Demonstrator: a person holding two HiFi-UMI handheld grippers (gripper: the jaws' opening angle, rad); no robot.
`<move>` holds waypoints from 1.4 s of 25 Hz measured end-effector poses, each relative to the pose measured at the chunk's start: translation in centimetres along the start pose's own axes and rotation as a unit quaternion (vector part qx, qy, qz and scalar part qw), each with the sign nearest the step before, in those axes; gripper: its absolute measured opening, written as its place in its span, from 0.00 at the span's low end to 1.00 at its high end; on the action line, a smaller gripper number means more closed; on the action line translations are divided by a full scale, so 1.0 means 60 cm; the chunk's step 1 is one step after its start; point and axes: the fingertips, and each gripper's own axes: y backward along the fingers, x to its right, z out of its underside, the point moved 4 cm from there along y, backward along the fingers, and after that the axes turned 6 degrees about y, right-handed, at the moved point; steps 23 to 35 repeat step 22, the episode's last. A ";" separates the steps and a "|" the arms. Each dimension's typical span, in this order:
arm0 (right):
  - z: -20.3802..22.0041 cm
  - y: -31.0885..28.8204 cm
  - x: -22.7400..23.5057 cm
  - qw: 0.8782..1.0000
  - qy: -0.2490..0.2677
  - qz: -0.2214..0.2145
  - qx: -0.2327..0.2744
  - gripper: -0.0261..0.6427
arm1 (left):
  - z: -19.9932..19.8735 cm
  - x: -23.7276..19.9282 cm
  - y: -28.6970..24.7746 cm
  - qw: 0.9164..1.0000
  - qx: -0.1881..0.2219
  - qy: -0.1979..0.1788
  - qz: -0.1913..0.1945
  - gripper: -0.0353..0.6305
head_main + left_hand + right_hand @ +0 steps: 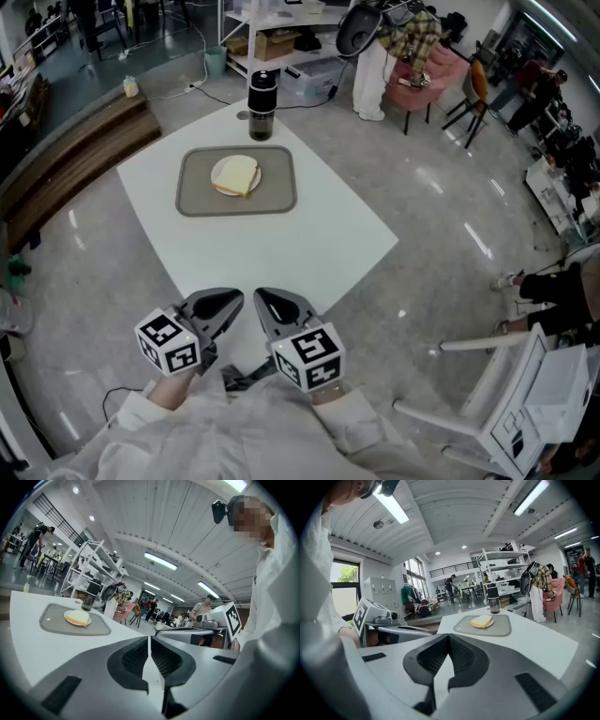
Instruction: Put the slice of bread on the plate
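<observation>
A slice of bread [237, 174] lies on a small white plate [218, 170], which sits on a grey tray [279, 192] at the far side of the white table [309, 234]. The bread [78, 616] and plate also show in the left gripper view, and the bread [482, 621] shows again in the right gripper view. My left gripper [227, 301] and right gripper [265, 302] hover side by side over the table's near corner, well short of the tray. Both are shut with nothing between the jaws.
A dark tumbler [262, 103] stands just beyond the tray at the table's far edge. Shelving [291, 37], chairs [427, 75] and a long wooden bench [66, 155] surround the table. A white chair [525, 403] stands at my right.
</observation>
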 end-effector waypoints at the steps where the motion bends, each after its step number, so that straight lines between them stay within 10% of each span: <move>1: -0.001 -0.001 0.000 1.000 0.000 0.000 0.000 0.06 | 0.000 -0.001 -0.001 1.000 -0.002 -0.001 0.000 0.09; 35: -0.008 0.010 0.023 1.000 -0.021 0.002 0.009 0.06 | -0.015 0.001 -0.016 1.000 -0.002 -0.008 0.003 0.09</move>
